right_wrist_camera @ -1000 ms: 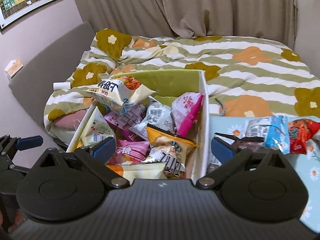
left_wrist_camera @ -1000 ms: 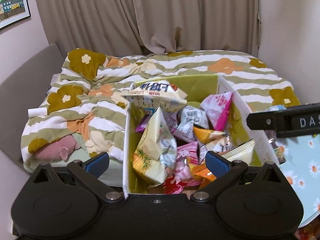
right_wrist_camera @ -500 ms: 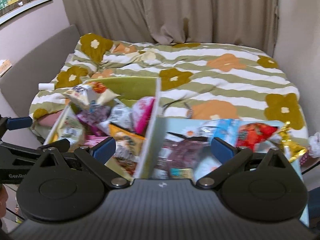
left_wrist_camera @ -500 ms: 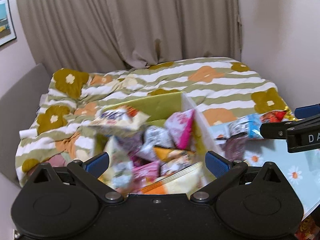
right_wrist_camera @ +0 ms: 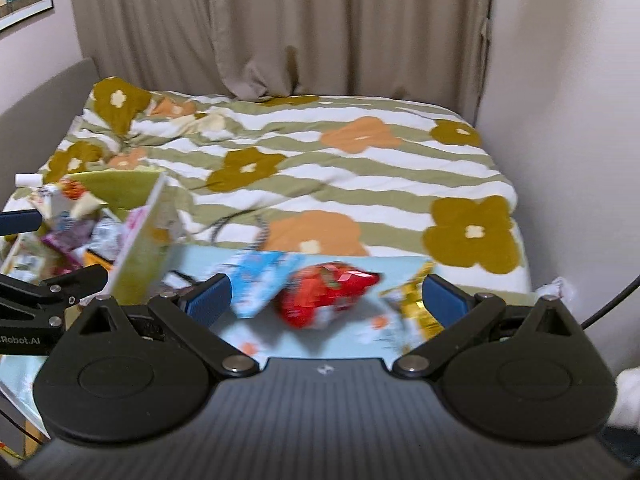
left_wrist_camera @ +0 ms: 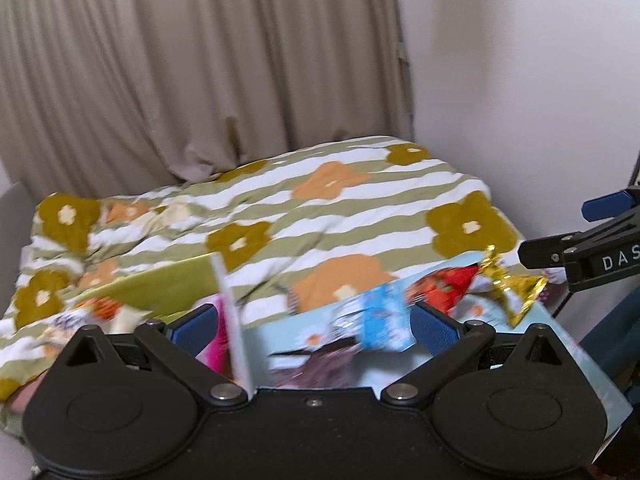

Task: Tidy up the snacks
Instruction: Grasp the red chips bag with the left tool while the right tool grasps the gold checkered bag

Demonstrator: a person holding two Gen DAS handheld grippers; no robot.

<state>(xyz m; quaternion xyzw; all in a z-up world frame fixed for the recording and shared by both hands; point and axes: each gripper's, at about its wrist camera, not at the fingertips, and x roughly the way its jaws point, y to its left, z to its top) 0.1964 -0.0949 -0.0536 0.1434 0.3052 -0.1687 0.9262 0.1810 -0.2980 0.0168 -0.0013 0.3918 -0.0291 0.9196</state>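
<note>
Where jaws gape, red snack packet [right_wrist_camera: 326,294] between.

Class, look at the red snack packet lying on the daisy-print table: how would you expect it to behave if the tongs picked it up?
The red snack packet looks puffy and creased, so it is probably light and would crumple rather than stay stiff. Its glossy film may slip between the right tongs. Lying flat on the table, it seems unlikely to roll.

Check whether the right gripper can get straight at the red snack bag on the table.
Probably yes. The right gripper is open with the red snack bag lying ahead between its fingers. Only the blue packet crowds the bag's left edge.
</note>
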